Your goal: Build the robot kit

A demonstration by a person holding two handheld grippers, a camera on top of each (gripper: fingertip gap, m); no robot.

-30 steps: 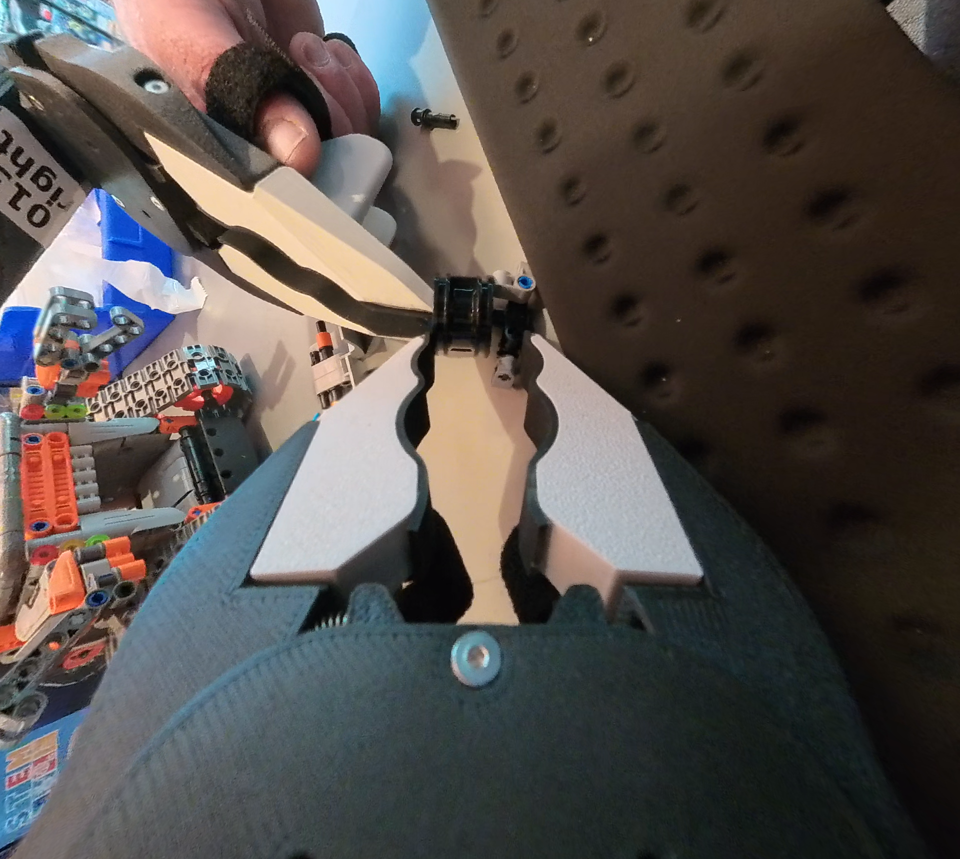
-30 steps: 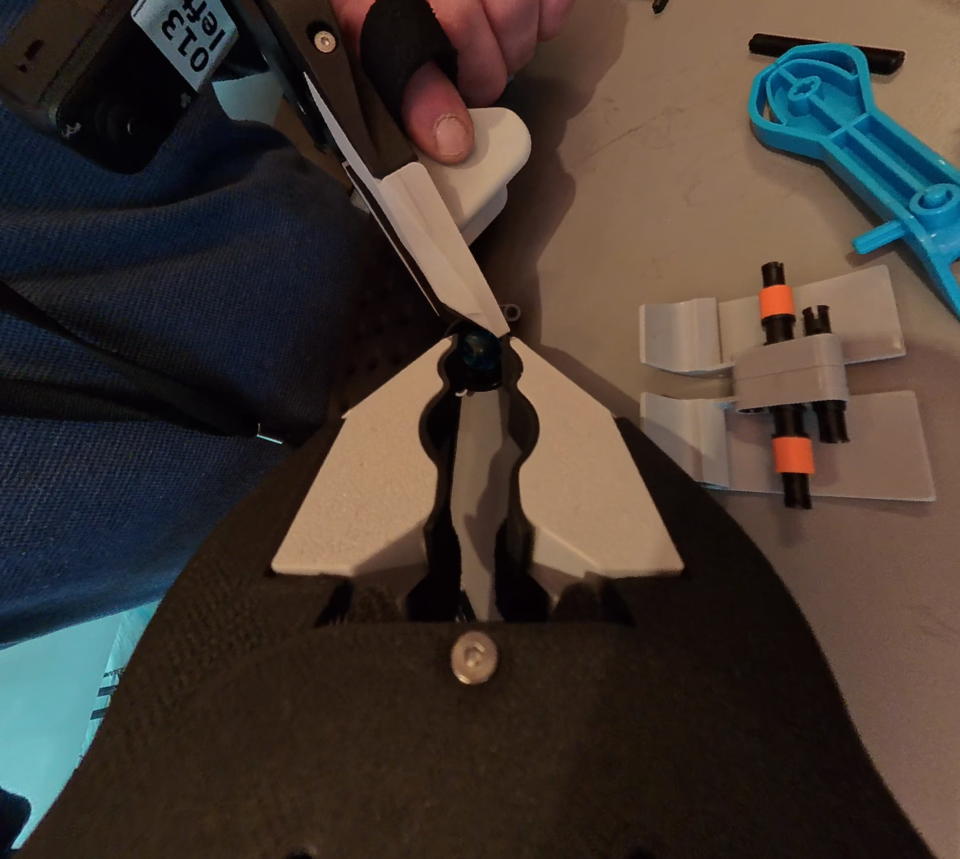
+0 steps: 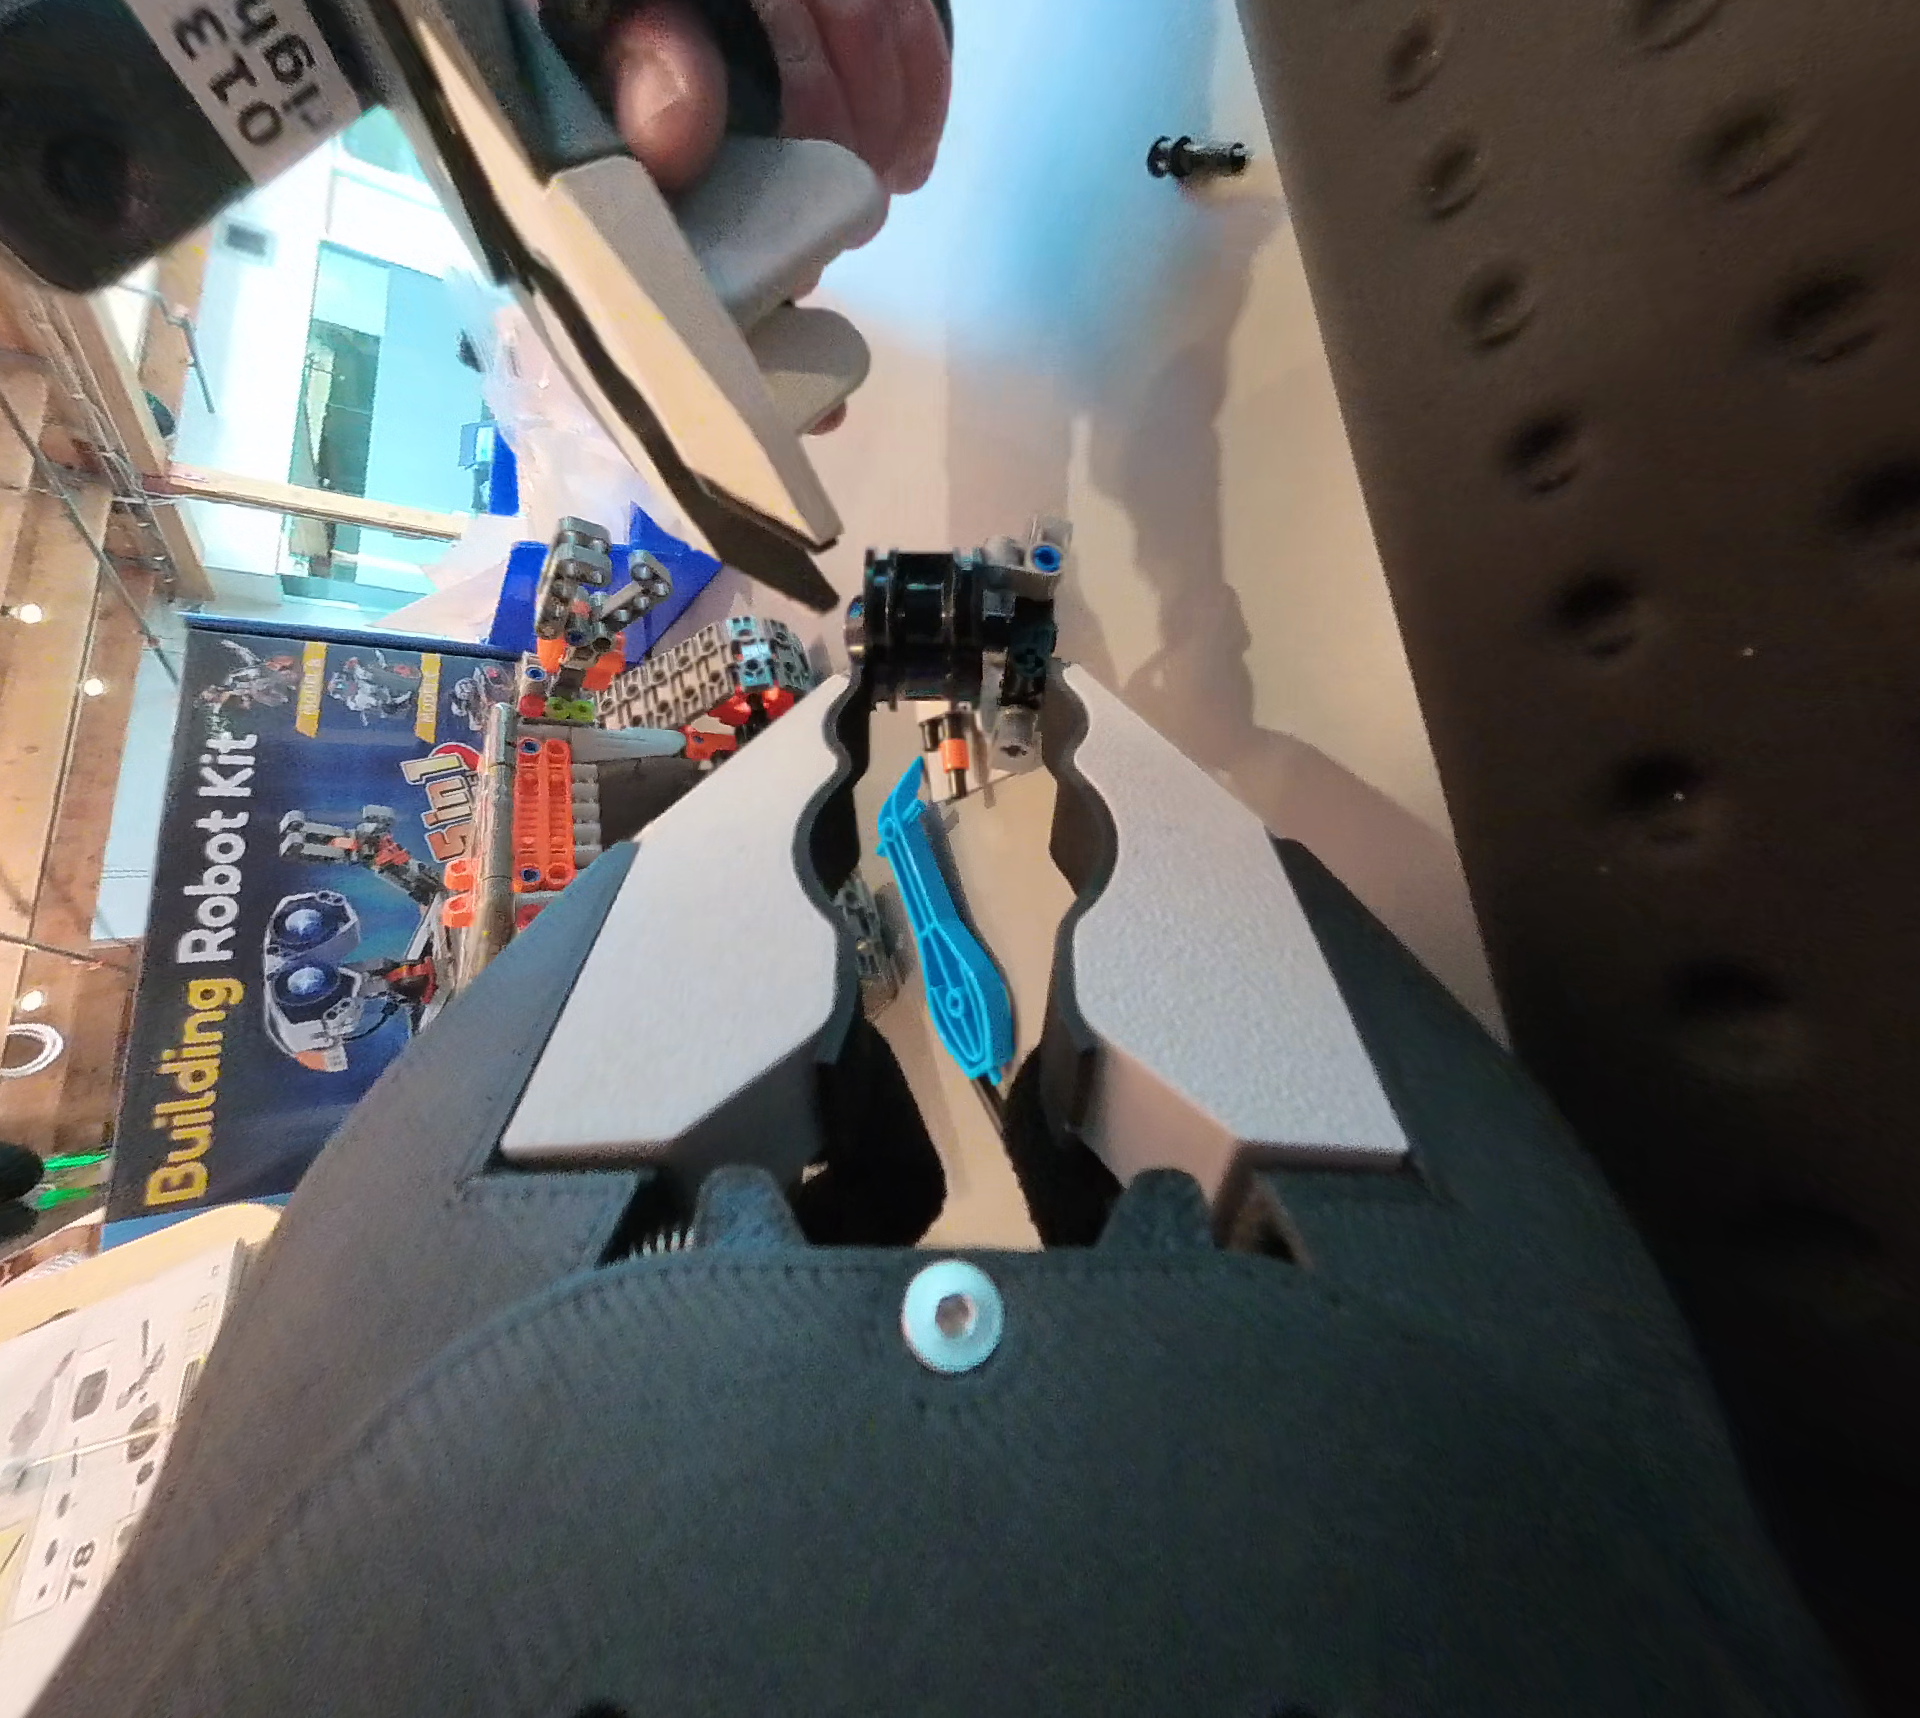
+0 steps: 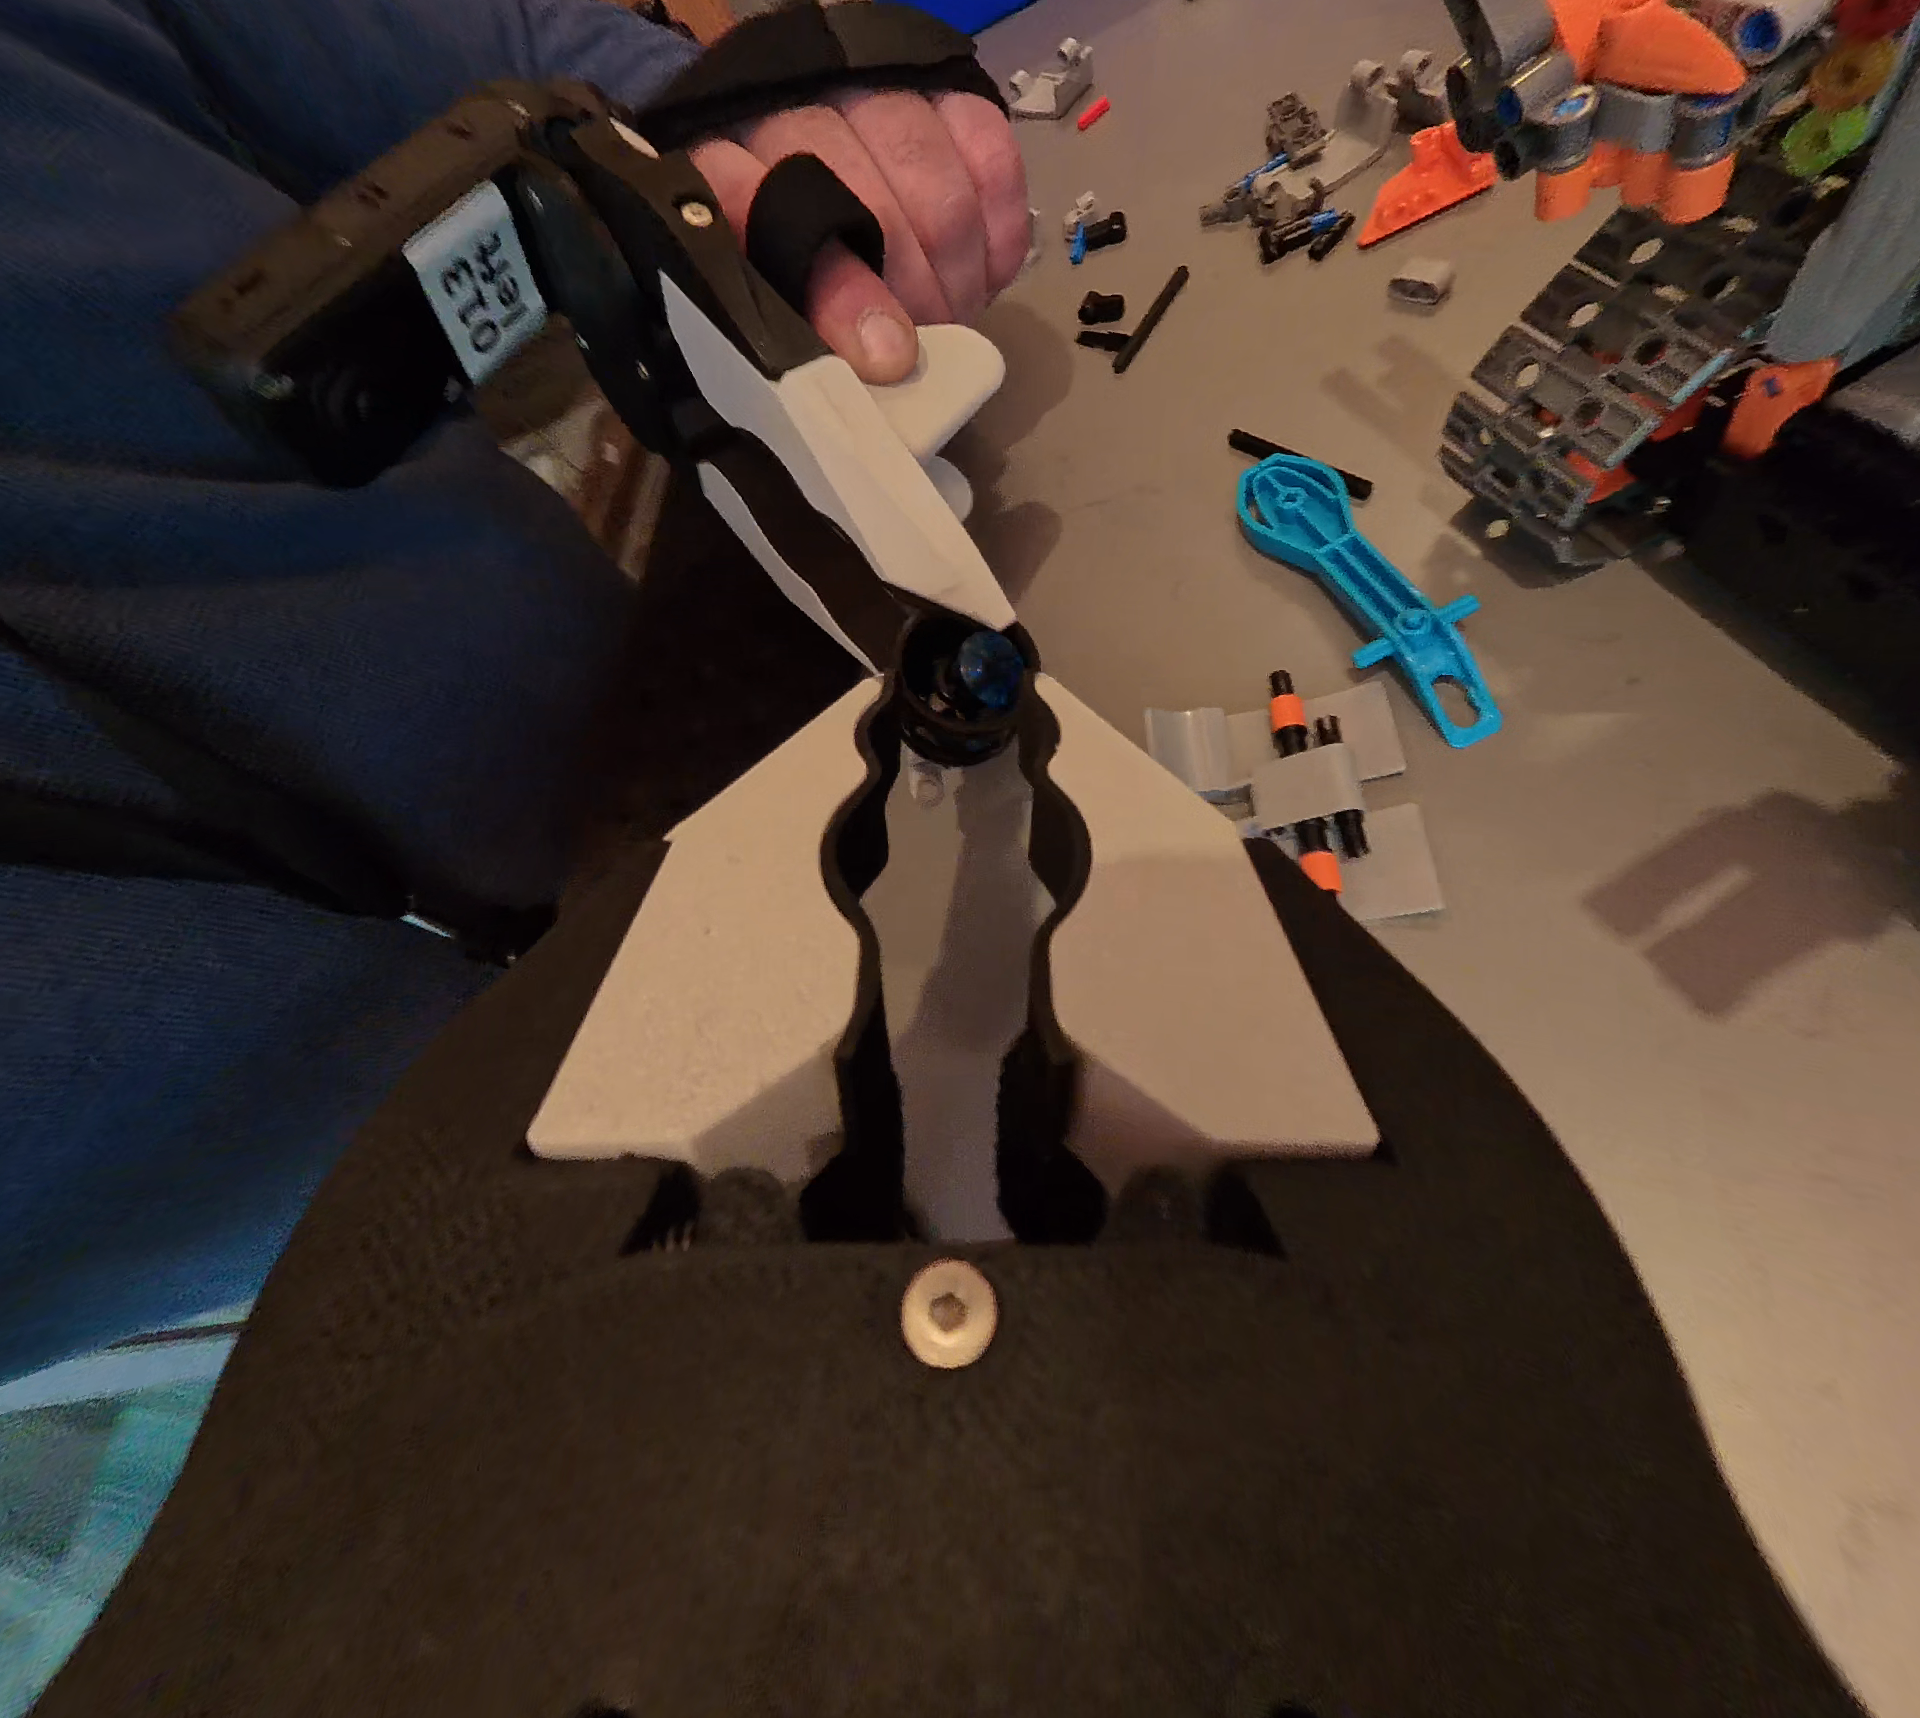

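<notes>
The left gripper, with matte grey wedge fingers and wavy black inner edges, is clenched on a small black ribbed plastic wheel assembly that carries a grey connector with a blue pin at its 2 o'clock side. In the right wrist view the same glossy black wheel, with a blue hub, sits between the tips of the right gripper; whether those tips press it is hard to judge. In the left wrist view the right gripper's tips lie just beside the wheel at 10 o'clock, apparently apart. On the smooth grey bench lie a flat turquoise plastic lever tool at 2 o'clock, grey curved panels joined by black-and-orange pins at 3 o'clock, and a studded grey-and-orange brick model farther off.
</notes>
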